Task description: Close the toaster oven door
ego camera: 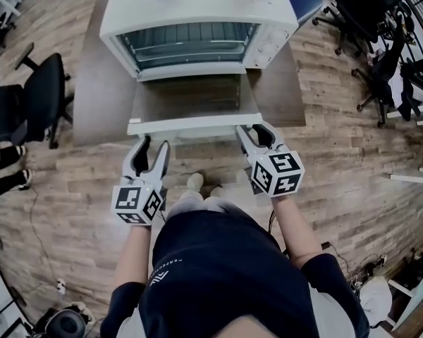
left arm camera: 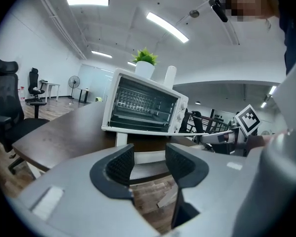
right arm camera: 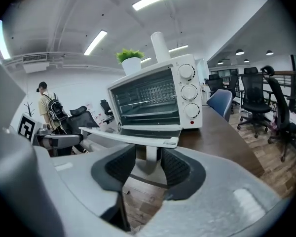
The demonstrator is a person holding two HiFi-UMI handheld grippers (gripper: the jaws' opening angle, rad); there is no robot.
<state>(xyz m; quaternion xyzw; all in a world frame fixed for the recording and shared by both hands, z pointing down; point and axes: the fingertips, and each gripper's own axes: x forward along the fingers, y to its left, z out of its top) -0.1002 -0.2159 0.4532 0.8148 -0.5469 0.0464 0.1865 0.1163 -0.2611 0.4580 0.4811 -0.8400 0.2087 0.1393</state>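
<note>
A white toaster oven (ego camera: 197, 13) stands on a dark brown table (ego camera: 102, 83). Its glass door (ego camera: 190, 98) lies flat open toward me, with the white handle bar (ego camera: 194, 126) at the near edge. My left gripper (ego camera: 149, 148) is open just below the handle's left part, and nothing sits between its pads. My right gripper (ego camera: 252, 132) is open at the handle's right end, its tips at the bar's edge. In the left gripper view the oven (left arm camera: 143, 105) shows beyond the open left gripper (left arm camera: 149, 164). In the right gripper view the door (right arm camera: 128, 136) juts out just above the open right gripper (right arm camera: 148, 164).
A potted plant (right arm camera: 130, 58) and a white cylinder (right arm camera: 159, 46) stand on the oven. Black office chairs sit at the left (ego camera: 42, 97) and back right (ego camera: 374, 34). A person with a backpack (right arm camera: 45, 107) stands far off. The person's shoes (ego camera: 196, 183) are on the wood floor under the door.
</note>
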